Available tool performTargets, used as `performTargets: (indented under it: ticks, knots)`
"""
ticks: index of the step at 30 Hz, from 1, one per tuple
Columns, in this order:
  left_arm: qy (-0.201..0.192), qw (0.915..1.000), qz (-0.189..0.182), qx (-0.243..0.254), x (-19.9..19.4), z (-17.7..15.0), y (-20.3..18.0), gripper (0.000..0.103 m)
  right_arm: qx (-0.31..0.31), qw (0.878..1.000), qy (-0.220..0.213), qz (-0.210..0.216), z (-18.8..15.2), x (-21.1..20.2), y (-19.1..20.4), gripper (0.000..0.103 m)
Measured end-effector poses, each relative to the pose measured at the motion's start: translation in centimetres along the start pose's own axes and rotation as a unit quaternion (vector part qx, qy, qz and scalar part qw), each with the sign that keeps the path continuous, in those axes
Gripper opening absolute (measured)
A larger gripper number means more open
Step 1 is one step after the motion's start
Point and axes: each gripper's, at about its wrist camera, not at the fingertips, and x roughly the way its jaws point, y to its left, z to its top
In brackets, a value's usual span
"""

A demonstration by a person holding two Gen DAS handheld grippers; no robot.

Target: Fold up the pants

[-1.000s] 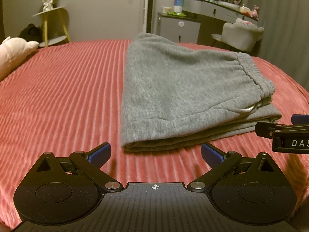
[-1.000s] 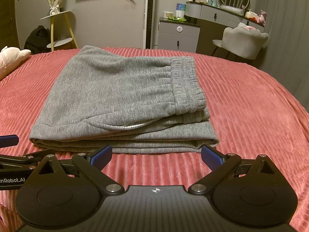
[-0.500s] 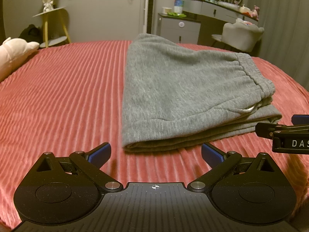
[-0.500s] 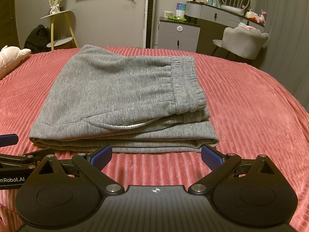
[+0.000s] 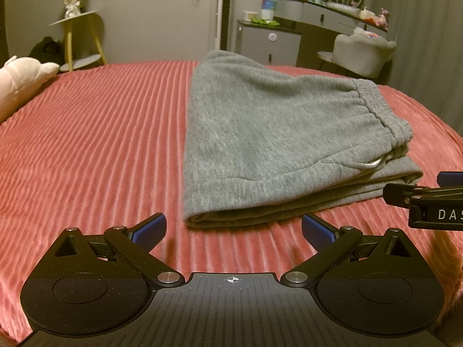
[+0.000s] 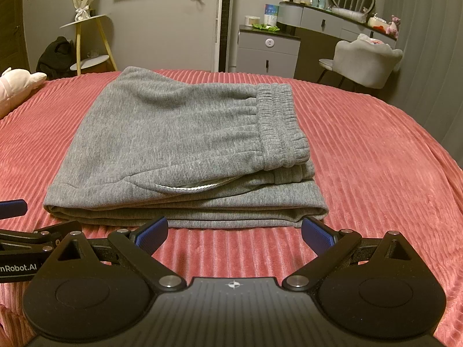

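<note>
Grey pants: folded, lying on red bedspread, waistband right. Left gripper and right gripper: near edge, jaws spread, holding nothing

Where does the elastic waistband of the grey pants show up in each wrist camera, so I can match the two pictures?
Left wrist view: the waistband runs along the right edge of the folded pants, upper right of the picture.
Right wrist view: the waistband sits right of centre, on top of the folded stack.
Shared landmark: the grey chair beyond the bed, far right in both.
</note>
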Motion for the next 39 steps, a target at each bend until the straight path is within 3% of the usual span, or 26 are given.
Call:
performTargets:
  ticks: [39]
  knots:
    - [-0.004,1.0,0.001,-0.001,-0.23,0.06,0.33,0.103,-0.003,1.0,0.001,0.002,0.02,-0.06,-0.26,0.099]
